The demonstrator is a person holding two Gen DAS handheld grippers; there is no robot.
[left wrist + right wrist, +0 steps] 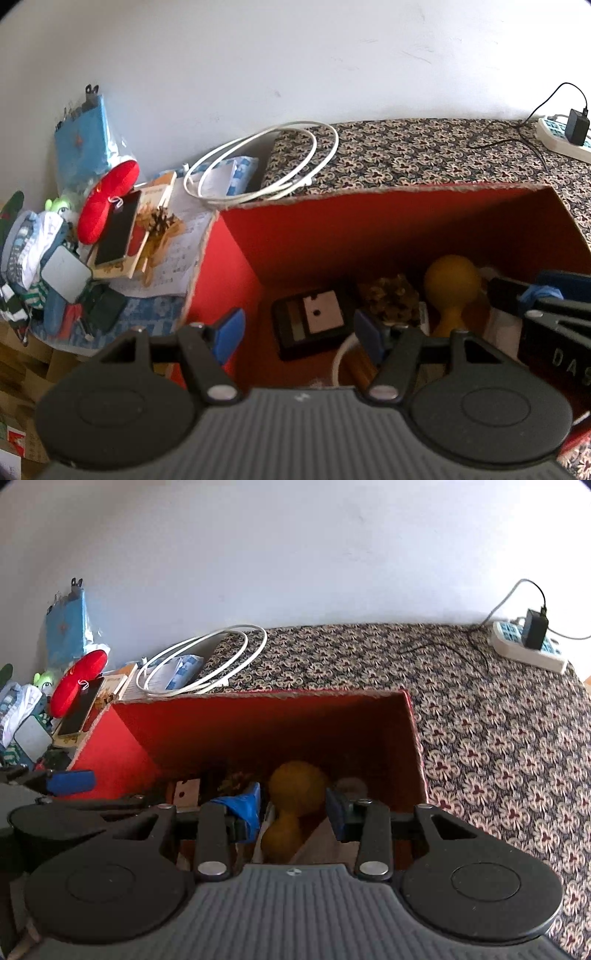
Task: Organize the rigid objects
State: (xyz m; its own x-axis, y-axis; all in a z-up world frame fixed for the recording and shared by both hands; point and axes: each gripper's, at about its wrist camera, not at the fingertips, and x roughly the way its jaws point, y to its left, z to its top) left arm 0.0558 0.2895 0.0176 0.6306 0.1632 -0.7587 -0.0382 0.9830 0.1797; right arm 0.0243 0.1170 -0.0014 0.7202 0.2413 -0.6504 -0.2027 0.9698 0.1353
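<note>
Right claw [295, 812] gapes over yellow dumbbell [291, 801], long axis running away from camera.

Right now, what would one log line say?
left gripper: open, empty | right gripper: open, empty | both over red box | yellow dumbbell inside

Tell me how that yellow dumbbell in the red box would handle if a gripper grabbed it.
The yellow dumbbell looks rigid and probably heavy for its size. Its rounded ends may roll or slip; the narrow neck seems the safer grip.
</note>
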